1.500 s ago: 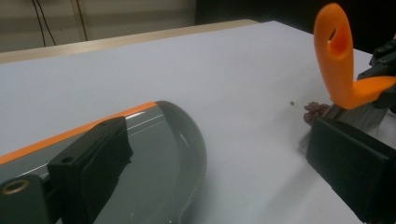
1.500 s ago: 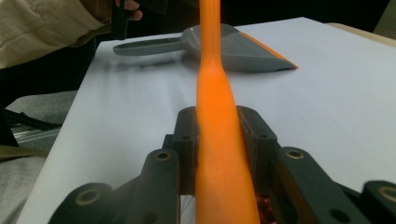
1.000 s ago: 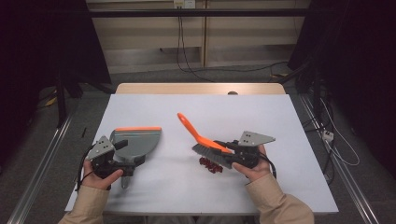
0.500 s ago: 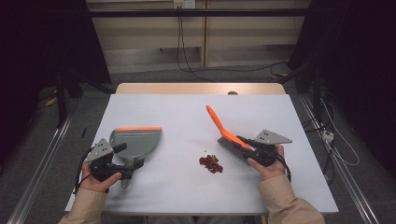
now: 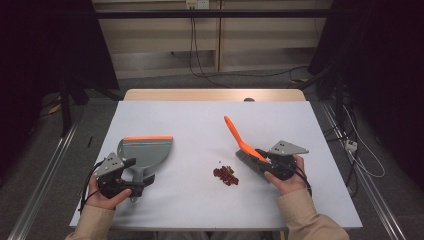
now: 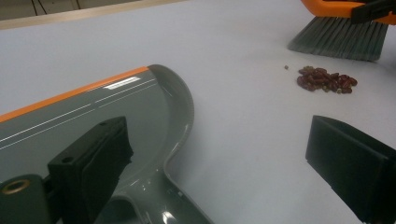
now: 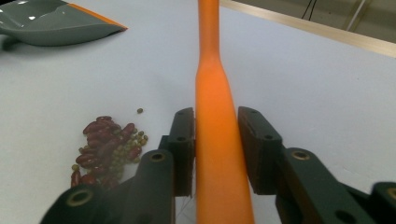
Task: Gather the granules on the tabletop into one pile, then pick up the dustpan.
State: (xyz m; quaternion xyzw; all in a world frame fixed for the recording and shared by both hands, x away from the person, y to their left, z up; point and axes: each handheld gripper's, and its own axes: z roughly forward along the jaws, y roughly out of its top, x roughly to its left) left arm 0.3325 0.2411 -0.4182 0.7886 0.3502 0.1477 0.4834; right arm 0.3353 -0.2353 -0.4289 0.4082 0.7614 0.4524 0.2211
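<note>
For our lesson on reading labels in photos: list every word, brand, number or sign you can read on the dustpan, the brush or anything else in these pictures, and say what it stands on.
No text can be read anywhere.
Dustpan: a small pale strip under its orange edge, seen in the left gripper view, may be a label or a glint; too blurred to tell.
Brush: plain orange handle, no marking.
Table: blank.

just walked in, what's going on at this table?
A person is sweeping up beans on a table. The right tool has the brush by its orange handle, bristles down beside the pile; its jaws have just opened slightly, handle between them. The left tool sits open at the handle of the dustpan, which lies flat, apart from the beans.
</note>
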